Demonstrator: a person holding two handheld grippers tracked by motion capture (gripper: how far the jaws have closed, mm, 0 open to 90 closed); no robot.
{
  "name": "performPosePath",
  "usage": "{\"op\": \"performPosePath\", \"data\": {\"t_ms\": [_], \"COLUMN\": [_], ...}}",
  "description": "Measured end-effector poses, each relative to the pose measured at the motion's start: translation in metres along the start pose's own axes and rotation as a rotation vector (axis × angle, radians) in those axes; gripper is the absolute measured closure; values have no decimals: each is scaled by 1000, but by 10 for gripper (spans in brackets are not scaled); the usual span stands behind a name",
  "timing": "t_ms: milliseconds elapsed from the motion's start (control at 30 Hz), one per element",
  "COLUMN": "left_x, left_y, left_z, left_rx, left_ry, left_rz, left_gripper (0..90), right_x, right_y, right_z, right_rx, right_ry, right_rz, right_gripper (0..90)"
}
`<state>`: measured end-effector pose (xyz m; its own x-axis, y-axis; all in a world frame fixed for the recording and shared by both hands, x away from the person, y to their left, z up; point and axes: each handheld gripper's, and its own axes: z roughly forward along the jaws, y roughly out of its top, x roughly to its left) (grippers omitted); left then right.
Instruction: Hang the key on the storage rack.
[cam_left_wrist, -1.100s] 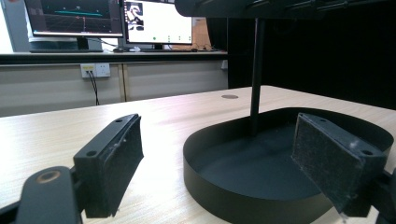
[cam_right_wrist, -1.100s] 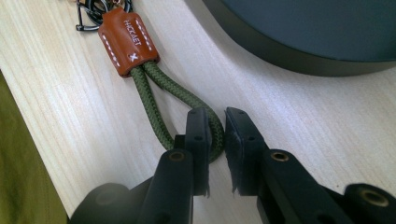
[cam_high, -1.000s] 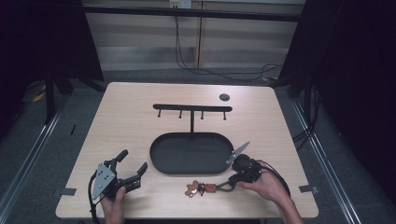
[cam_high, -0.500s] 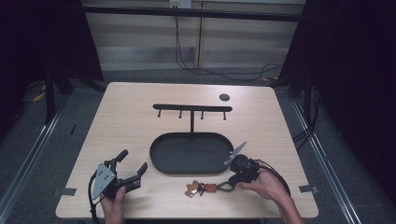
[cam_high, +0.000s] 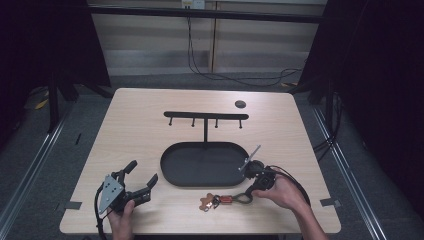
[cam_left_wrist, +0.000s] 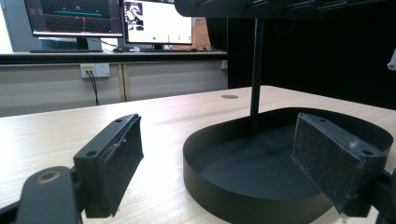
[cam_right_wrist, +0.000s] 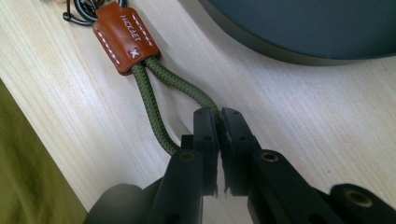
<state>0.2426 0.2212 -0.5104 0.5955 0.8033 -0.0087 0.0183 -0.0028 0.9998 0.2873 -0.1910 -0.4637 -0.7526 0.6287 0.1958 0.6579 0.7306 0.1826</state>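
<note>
Nothing on the counter (cam_high: 150, 125) has visibly moved over the last second in the high view: the key ring (cam_high: 222, 201) lies in the same spot near the front edge, the right gripper (cam_high: 248, 192) sits at its cord end as before, and the left gripper (cam_high: 141, 179) rests apart at the front left. That stillness suggests a grasp just settled, with no lift begun. The black oval tray (cam_high: 172, 175), beyond the right fingers, looks empty, and the hook rack (cam_high: 206, 115) rising from it carries nothing.

From the left gripper view, the fingers (cam_left_wrist: 114, 161) stand wide apart with nothing between them; the tray (cam_left_wrist: 224, 196) sits just ahead, its floor bare around the rack's post (cam_left_wrist: 256, 74).

From the right gripper view, the fingers (cam_right_wrist: 205, 135) are clamped on the green cord loop (cam_right_wrist: 154, 112), which runs forward from them to a brown leather tab (cam_right_wrist: 123, 39) and dark metal rings (cam_right_wrist: 81, 11). The tray's rim (cam_right_wrist: 261, 44) lies just beyond, to the right of the cord. The key ring rests on the counter, outside the tray.
</note>
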Motion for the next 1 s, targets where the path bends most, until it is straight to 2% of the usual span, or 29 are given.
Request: {"op": "performPosePath", "data": {"t_ms": [167, 333, 567, 1000], "left_x": [0, 0, 0, 0], "left_y": [0, 0, 0, 0], "left_z": [0, 0, 0, 0], "left_rx": [0, 0, 0, 1], "left_ry": [0, 0, 0, -2], "left_rz": [0, 0, 0, 3], "left_gripper": [160, 160, 159, 160], "right_x": [-1, 2, 6, 24], "right_y": [3, 9, 19, 49], "right_z": [-6, -19, -32, -53], "right_rx": [10, 4, 24, 56], "right_ry": [25, 8, 34, -7], "right_rz": [-2, -15, -25, -137], "right_gripper": [861, 861, 862, 862]}}
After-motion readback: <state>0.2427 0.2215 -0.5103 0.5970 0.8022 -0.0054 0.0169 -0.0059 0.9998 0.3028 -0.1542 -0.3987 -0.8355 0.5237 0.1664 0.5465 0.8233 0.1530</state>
